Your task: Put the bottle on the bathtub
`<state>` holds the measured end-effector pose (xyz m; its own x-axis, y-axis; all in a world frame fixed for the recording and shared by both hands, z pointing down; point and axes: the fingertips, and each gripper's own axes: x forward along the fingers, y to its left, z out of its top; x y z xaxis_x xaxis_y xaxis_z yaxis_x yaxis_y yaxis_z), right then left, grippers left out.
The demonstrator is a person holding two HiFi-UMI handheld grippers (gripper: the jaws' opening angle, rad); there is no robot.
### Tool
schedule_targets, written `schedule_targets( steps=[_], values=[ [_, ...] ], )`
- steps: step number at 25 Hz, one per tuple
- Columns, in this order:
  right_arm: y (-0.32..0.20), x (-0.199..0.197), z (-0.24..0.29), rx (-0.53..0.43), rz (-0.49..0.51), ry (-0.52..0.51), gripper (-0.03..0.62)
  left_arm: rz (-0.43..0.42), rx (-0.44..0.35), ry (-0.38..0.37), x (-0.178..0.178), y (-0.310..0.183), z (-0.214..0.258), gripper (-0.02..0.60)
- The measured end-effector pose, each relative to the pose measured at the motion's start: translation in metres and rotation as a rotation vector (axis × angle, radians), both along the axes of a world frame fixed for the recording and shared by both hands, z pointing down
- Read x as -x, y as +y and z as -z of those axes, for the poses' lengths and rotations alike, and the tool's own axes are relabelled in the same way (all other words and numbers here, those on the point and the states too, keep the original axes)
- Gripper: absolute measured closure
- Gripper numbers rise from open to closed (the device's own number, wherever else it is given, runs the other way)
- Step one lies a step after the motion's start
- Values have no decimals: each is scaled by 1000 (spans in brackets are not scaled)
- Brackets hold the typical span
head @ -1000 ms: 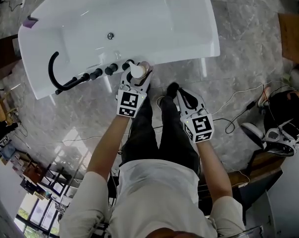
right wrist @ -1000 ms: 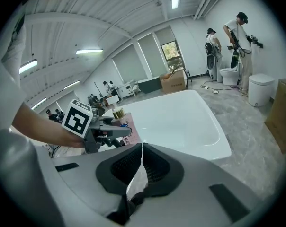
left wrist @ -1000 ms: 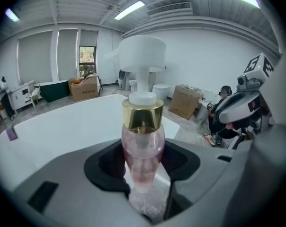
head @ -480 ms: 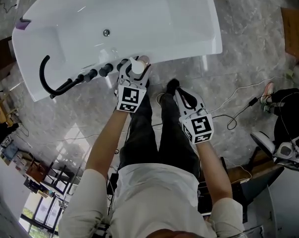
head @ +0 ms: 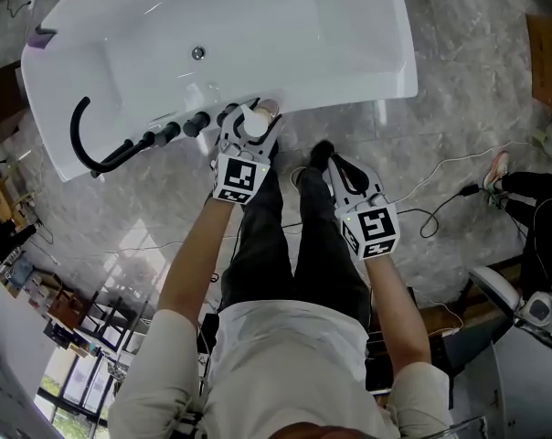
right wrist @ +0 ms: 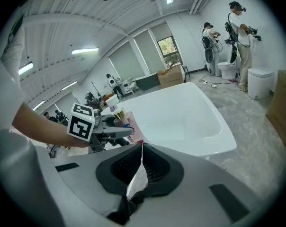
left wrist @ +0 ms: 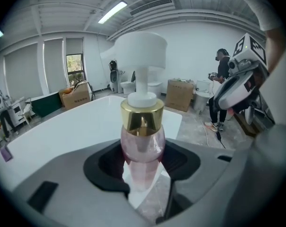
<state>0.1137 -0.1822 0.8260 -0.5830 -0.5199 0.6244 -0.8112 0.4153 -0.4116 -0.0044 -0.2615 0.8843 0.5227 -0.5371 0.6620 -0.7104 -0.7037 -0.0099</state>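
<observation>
Starting at the left gripper (head: 246,141), what is it doing?

It is pinching a pink pump bottle (left wrist: 143,143) by the body, just under the gold collar. The bottle stands upright and the white pump head points up.

And where is the bottle in the head view?

It is at the near rim of the bathtub (head: 349,91), just above the middle of the frame. The row of black knobs (head: 177,133) is close on its left, and the curved black spout (head: 79,137) is further left. In the left gripper view white tub surface shows between the jaws under the bottle, but no view shows whether the base is touching yet.

What about the right gripper (right wrist: 139,168)?

Its jaws are pressed together with nothing between them. It hangs lower right of centre in the head view, over the grey floor (head: 459,90) and apart from the tub.

So how should the person finish setting the bottle down?

Probably by keeping the bottle vertical and bringing the base flat onto the ledge. It should sit far enough in from the edge and clear of the nearest knob. The jaws should open only once the bottle rests on the ledge. A tall, narrow, top-heavy bottle could tip if it is let go tilted. The person should then draw the gripper straight back so a jaw does not catch the bottle.
</observation>
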Motion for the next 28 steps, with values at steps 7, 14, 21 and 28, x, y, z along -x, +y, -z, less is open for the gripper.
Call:
schedule_targets(
  steps=[7,14,21,28],
  values=[
    [5,-3,-6,10,-2,4,562,-47,-5,-19,3,12,-2,362],
    [10,5,-1,22,-17,6,563,-48,-12,-2,13,8,7,336],
    [21,2,-7,27,-28,3,562,-66,-27,-16,7,14,3,273],
    [26,-5,13,7,-20,9,562,1,-22,-17,21,25,27,256]
  ],
)
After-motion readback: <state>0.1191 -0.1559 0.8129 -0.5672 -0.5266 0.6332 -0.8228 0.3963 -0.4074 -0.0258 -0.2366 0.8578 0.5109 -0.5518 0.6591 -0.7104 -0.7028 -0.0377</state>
